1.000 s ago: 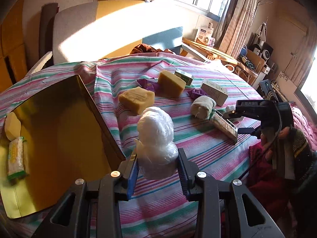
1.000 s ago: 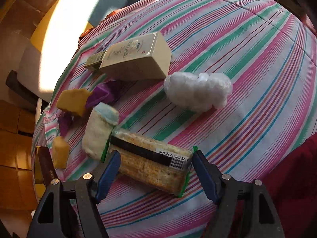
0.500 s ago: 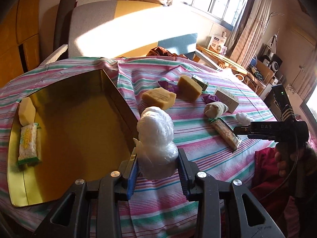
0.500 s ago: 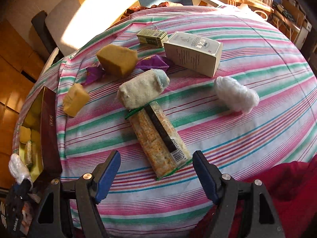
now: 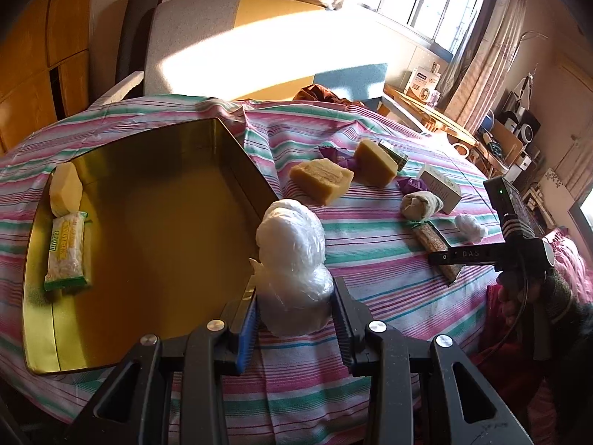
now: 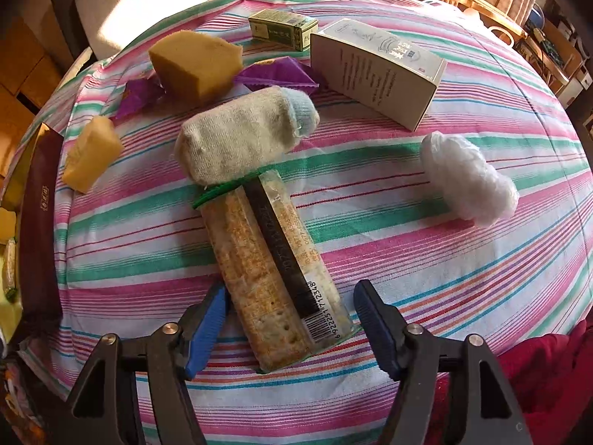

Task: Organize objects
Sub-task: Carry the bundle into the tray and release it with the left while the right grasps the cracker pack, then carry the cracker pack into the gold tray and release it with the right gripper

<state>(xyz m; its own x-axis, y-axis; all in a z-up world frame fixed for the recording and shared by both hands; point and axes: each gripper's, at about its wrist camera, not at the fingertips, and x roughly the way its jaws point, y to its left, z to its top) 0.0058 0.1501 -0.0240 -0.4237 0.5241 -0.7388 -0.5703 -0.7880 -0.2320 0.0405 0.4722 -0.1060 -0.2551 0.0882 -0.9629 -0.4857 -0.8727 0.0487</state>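
Warm, low sunlight entered through the window (image 5: 437, 0) at upper right, casting long shadows; both fisheye views curved strongly, with dark vignetted corners and sharp focus.

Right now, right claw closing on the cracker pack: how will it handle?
The cracker pack looks stiff and flat, so it probably lifts without drooping. Its glossy wrapper may slip. The crackers could crack under a hard squeeze from the closing right claw. The rolled sock touches its far end and may shift.

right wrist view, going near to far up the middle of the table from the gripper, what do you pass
right gripper, its jaws closing around the cracker packet's near end → cracker packet → rolled sock → purple wrapper → small green box
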